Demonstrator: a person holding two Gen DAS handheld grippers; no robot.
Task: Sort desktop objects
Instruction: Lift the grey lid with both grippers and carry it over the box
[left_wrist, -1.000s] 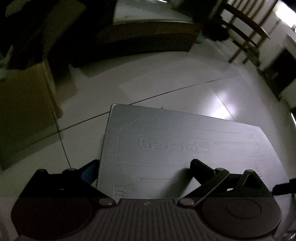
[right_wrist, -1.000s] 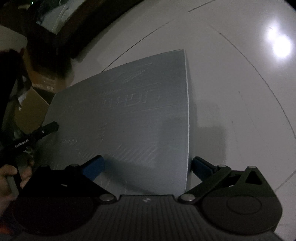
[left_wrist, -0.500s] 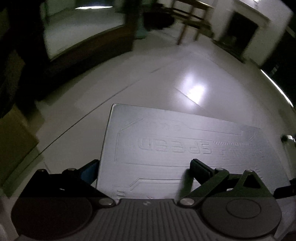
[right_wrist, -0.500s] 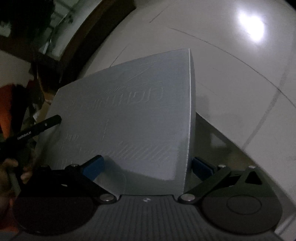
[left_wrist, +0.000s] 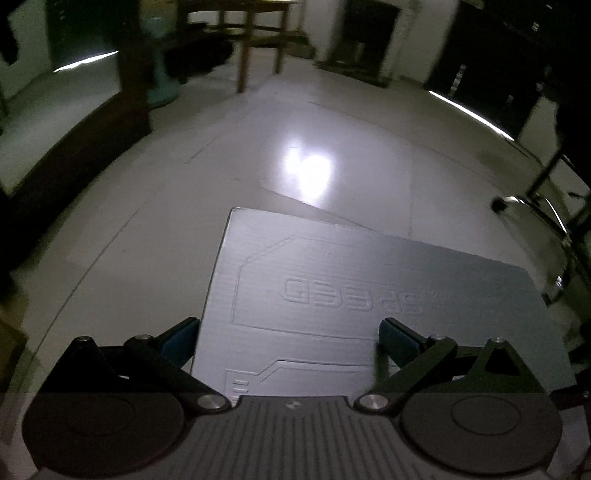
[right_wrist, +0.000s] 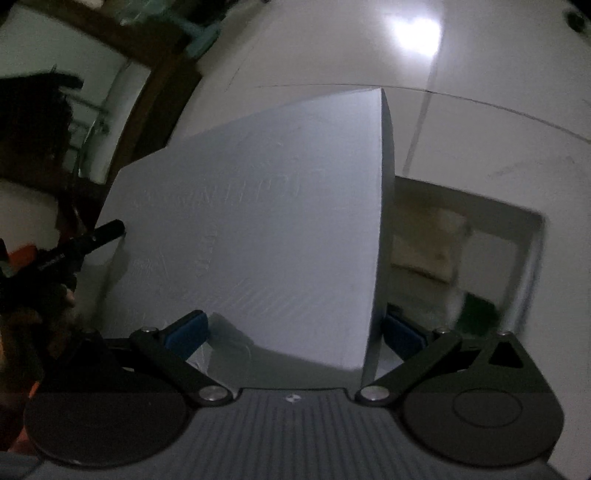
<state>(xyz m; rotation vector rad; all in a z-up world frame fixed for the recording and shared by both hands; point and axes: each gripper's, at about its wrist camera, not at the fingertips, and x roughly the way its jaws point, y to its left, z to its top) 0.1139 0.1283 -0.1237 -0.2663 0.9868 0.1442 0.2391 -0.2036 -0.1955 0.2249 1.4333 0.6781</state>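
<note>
A large flat grey mat embossed with the word SPEED is held up in the air between both grippers. My left gripper is shut on its near edge, one blue pad under the mat and one on top. My right gripper is shut on another edge of the same mat, which tilts up and fills the view. The left gripper's finger shows at the mat's far left edge in the right wrist view.
Below is a white tiled floor with a light glare. A white open box or drawer with pale and green contents sits under the mat's right side. Wooden furniture legs and a dark cabinet stand farther off. A chrome frame is at right.
Both grippers have carried the mat and turned; the room swung past behind it. The white open box has come into the right wrist view under the mat's right edge.
</note>
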